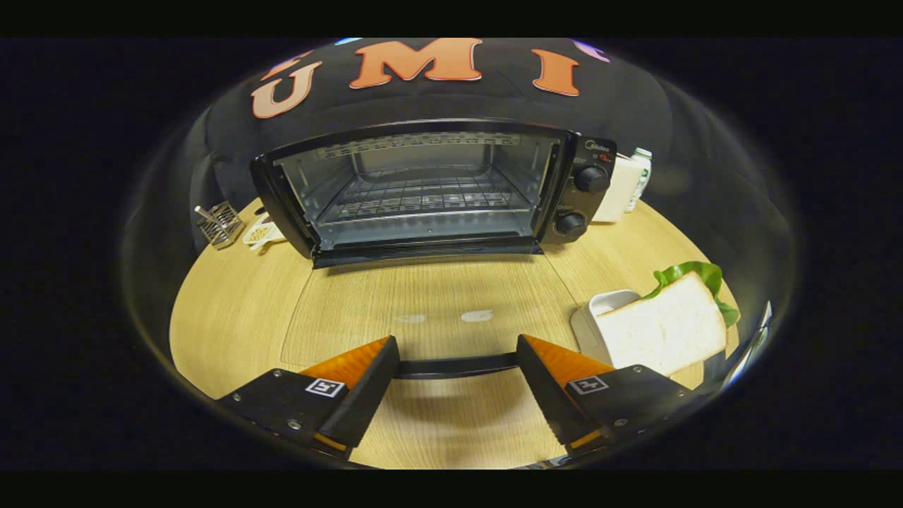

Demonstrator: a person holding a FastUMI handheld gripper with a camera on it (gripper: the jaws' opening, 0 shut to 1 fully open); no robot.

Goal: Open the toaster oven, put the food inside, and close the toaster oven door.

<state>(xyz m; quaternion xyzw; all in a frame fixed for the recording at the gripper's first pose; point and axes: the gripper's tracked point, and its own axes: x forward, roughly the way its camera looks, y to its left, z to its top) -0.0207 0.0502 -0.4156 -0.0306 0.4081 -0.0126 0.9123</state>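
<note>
Fingers of the gripper spread open, the door handle between them, toaster oven gaping far beyond, sandwich near right.

The hand-held two-finger gripper has wedge-shaped fingers with ribbed inner faces. Each flat black mounting plate carries a square fiducial tag and visible screw heads.

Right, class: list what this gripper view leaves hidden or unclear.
- Sandwich: its filling, apart from a green leaf, hidden under the top slice.
- White tray: mostly covered by the sandwich.
- Bottle: partly behind the toaster oven.
- Small dish: contents too small.
- Gripper: jaws open, holding nothing.
</note>
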